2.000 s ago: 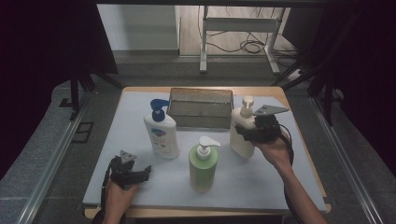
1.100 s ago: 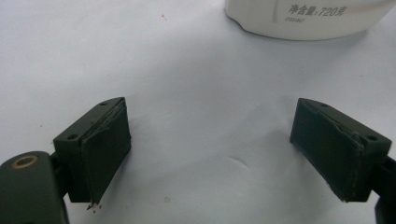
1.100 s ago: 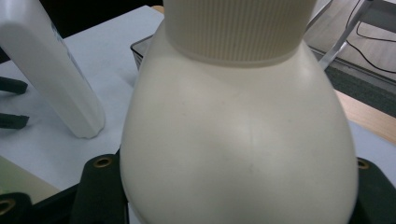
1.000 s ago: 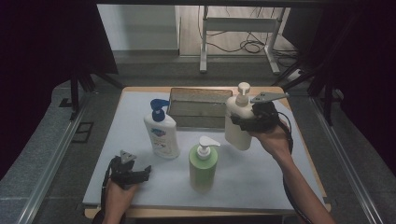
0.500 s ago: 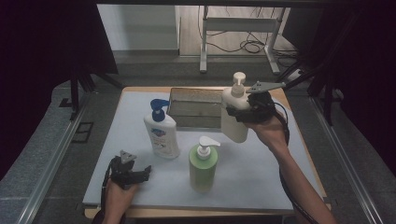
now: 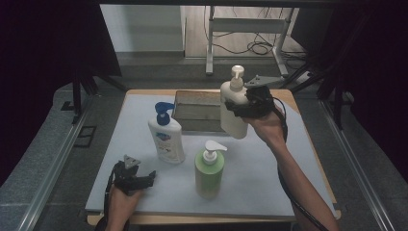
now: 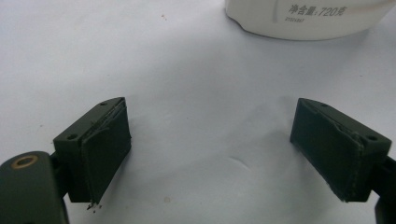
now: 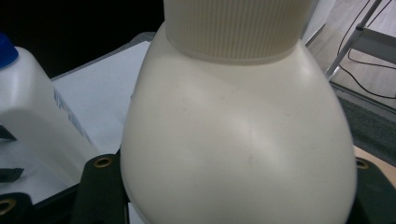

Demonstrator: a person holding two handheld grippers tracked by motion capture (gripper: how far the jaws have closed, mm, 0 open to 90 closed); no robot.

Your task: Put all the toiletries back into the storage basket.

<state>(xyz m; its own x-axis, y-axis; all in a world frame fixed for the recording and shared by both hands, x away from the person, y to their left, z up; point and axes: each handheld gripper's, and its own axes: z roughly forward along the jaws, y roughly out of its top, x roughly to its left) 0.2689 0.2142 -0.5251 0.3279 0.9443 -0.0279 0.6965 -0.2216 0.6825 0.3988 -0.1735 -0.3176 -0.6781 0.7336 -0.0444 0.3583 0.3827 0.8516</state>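
The cream pump bottle (image 6: 234, 108) hangs upright in the air above the near edge of the metal tray (image 6: 195, 109), clear of the bench (image 6: 269, 173). The right tool (image 6: 245, 107) clamps it around the shoulder, one jaw on each side; in the right gripper view the bottle's body (image 8: 233, 154) bulges between the two jaws. The right forearm reaches up and forward from the lower right, wrist bent so the tool points left across the bench. To the left stands a white bottle with a blue pump (image 6: 166, 135), and nearer the person a green pump bottle (image 6: 209, 171). At the front left the left tool (image 6: 137, 177) lies low on the bench in the left hand (image 6: 122, 202), its jaws wide apart with nothing between them.
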